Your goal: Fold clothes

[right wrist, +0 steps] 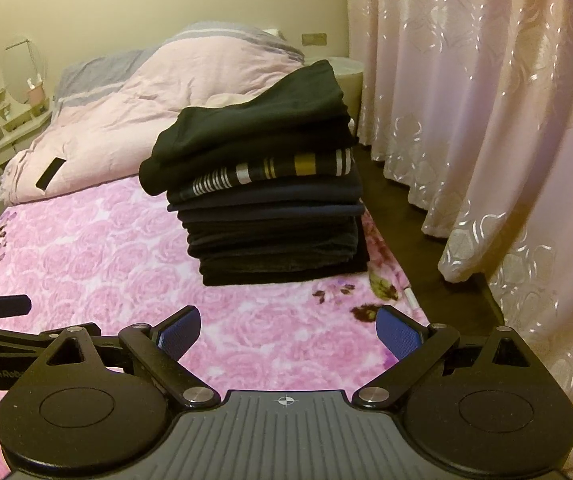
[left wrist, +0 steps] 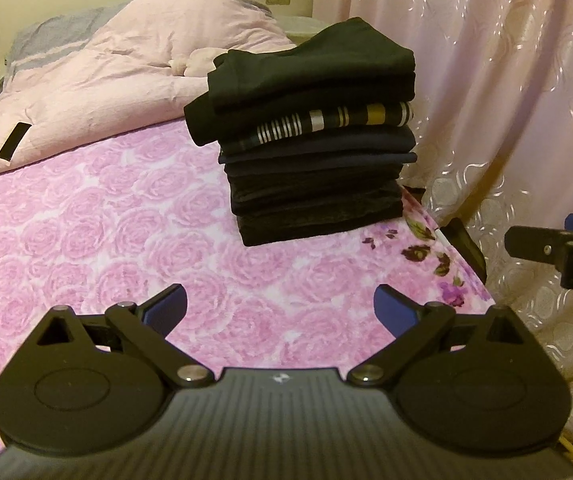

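Observation:
A tall stack of folded dark clothes stands on the pink rose-patterned bed, near its right edge. One striped garment with grey and mustard bands lies in the upper half of the stack. My left gripper is open, short of the stack, with nothing between its blue pads. My right gripper is open too, empty, in front of the stack. Part of the right gripper shows at the right edge of the left wrist view, and part of the left gripper at the left edge of the right wrist view.
A crumpled pink and grey duvet is heaped at the head of the bed. A pink patterned curtain hangs along the right side, with a dark gap of floor between it and the bed. A nightstand with a mirror stands far left.

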Available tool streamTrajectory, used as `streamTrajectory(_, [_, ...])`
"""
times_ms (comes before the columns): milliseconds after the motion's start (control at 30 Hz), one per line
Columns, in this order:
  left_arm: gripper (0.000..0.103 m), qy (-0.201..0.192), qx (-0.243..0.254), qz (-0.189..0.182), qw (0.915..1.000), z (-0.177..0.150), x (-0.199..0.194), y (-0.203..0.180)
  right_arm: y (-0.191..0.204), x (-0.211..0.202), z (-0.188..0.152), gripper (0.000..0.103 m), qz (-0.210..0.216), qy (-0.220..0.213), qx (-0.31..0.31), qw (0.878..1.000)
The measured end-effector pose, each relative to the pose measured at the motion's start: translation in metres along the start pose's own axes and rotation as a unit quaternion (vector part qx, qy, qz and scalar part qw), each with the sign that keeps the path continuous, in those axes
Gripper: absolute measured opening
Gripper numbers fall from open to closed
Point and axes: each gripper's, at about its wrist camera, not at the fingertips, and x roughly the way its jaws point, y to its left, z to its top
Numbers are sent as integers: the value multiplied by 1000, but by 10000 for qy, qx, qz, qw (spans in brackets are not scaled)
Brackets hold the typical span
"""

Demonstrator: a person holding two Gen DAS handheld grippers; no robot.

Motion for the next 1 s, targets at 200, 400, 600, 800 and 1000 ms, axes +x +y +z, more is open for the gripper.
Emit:
streamTrajectory(200, [99, 56, 0, -7, 10000, 0, 4, -3, -1, 2, 2, 97, -13, 38, -14, 10000])
streamTrajectory(400, [99, 47, -25, -10, 10000, 1, 3, -3, -2, 2, 2, 97, -7, 49, -23, 10000])
streamTrajectory(600, [99, 70, -75, 1, 9999, 1, 4, -3, -2, 3, 2, 97, 4, 54, -25, 10000])
streamTrajectory(800, [99, 57, -28, 23, 10000, 1, 4, -6, -2, 3, 1, 97, 14, 58, -25, 10000])
streamTrajectory(1000, [99, -45, -3, -80, 10000, -3, 1, -8, -3, 3, 0, 97, 8, 63, -15, 10000])
